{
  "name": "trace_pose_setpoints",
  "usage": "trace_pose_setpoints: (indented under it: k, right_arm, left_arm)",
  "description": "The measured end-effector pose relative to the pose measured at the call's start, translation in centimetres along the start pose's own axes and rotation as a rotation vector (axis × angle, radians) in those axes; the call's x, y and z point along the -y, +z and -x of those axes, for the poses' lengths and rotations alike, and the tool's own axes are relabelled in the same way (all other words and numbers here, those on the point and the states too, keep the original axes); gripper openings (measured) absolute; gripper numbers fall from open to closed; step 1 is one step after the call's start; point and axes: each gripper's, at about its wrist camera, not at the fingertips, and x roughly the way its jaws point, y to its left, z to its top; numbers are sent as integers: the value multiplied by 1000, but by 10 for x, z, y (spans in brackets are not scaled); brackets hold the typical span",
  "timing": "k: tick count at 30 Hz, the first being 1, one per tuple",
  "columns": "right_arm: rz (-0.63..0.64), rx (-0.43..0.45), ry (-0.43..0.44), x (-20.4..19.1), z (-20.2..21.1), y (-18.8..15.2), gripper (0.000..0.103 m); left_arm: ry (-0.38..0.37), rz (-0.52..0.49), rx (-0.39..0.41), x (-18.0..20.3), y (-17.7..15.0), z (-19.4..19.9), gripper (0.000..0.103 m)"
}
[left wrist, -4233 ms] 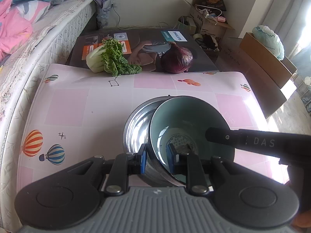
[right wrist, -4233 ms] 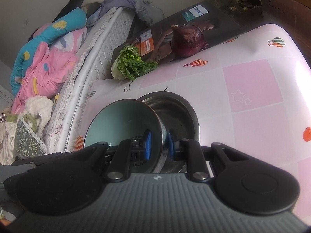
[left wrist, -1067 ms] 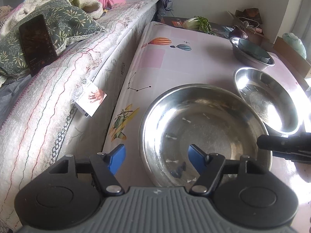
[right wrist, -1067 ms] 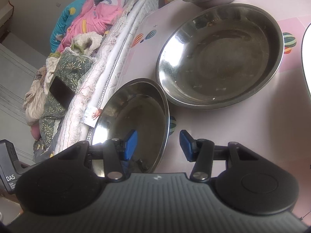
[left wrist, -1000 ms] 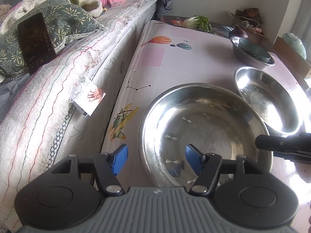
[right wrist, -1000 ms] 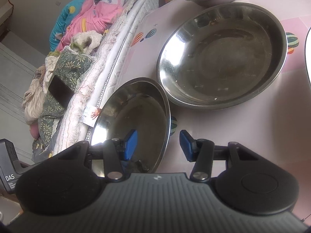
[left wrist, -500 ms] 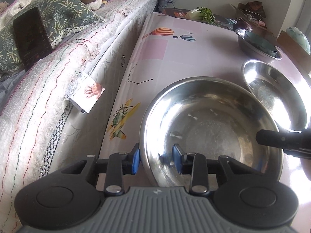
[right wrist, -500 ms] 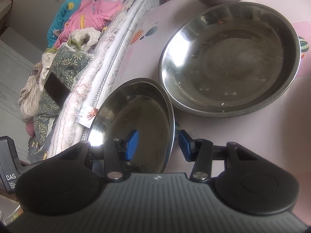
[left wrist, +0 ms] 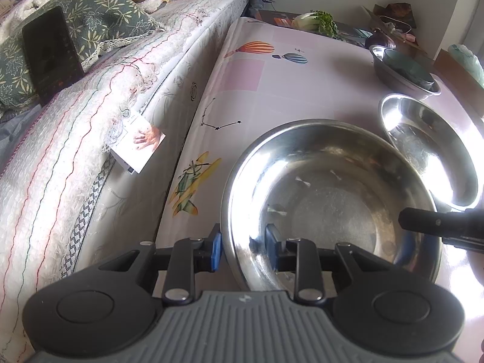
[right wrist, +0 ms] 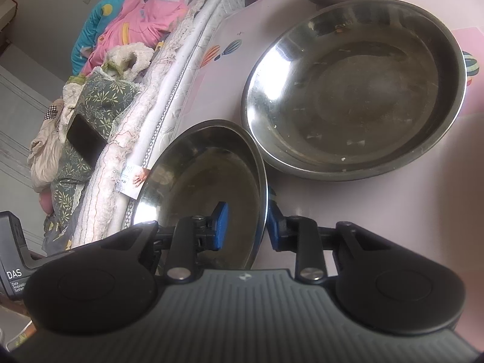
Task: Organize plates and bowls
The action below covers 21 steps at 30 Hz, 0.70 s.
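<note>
A wide steel plate (left wrist: 326, 199) lies on the pink table near its front edge; it also shows in the right wrist view (right wrist: 208, 187). My left gripper (left wrist: 243, 246) is shut on its near rim. My right gripper (right wrist: 246, 225) is shut on its right rim, seen from the other side. A second steel plate (left wrist: 429, 148) lies just beyond to the right; it also shows in the right wrist view (right wrist: 354, 87). Farther back a teal bowl (left wrist: 405, 66) sits inside a steel bowl (left wrist: 390, 75).
A mattress (left wrist: 90, 127) with bedding and a dark phone (left wrist: 50, 51) runs along the table's left side. Leafy greens (left wrist: 317, 21) and a red cabbage (left wrist: 379, 40) lie on a flat box behind the table. The pink tablecloth (left wrist: 257, 90) stretches between.
Both grippers left the teal bowl nested in the steel bowl and came to the near plate. Over the last second both closed from open onto its rim.
</note>
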Motion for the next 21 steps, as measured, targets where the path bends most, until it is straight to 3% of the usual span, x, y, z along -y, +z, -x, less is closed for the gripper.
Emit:
trace_pose_setpoints:
  k: [21]
  right_arm:
    - [8,-14,-10,0,4,-4,28]
  left_arm:
    - [-15,-9,-5,2,-6,6,31]
